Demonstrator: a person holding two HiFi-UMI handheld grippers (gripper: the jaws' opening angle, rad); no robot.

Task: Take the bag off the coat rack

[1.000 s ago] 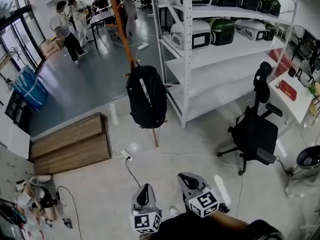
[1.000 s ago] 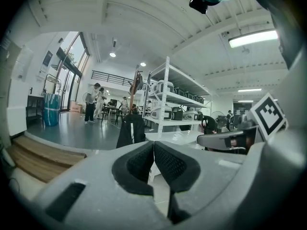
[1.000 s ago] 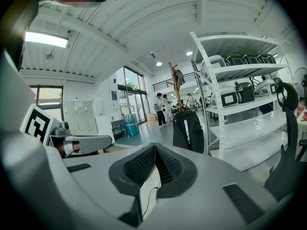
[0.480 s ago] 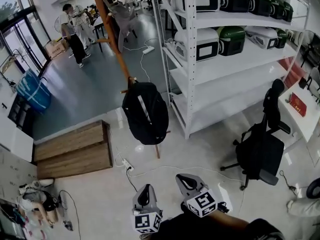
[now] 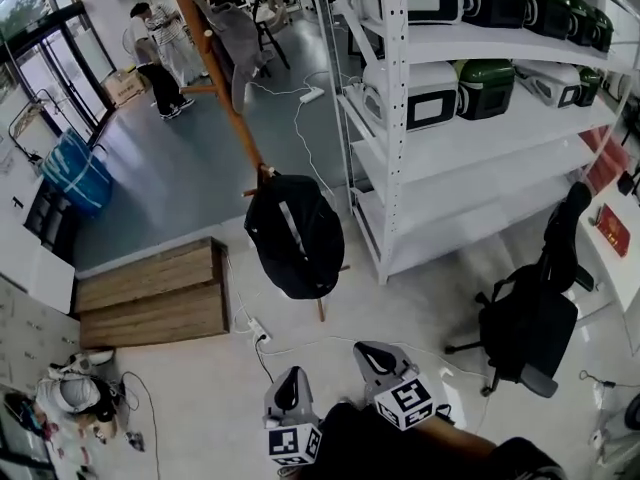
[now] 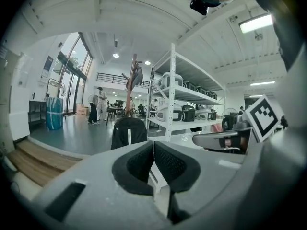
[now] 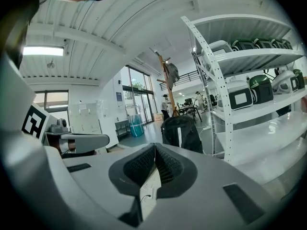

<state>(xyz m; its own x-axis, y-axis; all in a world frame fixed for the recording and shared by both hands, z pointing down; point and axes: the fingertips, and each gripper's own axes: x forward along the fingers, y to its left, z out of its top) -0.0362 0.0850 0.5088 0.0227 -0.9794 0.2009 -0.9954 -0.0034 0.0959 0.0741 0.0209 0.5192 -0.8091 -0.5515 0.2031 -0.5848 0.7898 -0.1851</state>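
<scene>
A black backpack (image 5: 295,236) with a white stripe hangs low on a leaning wooden coat rack (image 5: 215,73), a little above the floor. Both grippers are at the bottom of the head view, well short of the bag and apart from it. My left gripper (image 5: 291,375) is shut with nothing in it, and my right gripper (image 5: 367,351) beside it is shut and empty too. Past the closed left gripper (image 6: 153,143) in the left gripper view, the backpack (image 6: 128,132) and rack (image 6: 133,80) stand straight ahead. Beyond the closed right gripper (image 7: 154,146) I see the backpack (image 7: 181,132) slightly to the right.
A white shelving unit (image 5: 450,138) with cookers stands right of the rack. A black office chair (image 5: 530,318) is at the right. Wooden steps (image 5: 150,293) lie left of the bag; a power strip (image 5: 258,330) with cable lies on the floor. People (image 5: 160,43) stand far back.
The bag and rack have come closer and sit lower in the head view, and the chair has slid to the right. Both grippers stayed shut side by side.
</scene>
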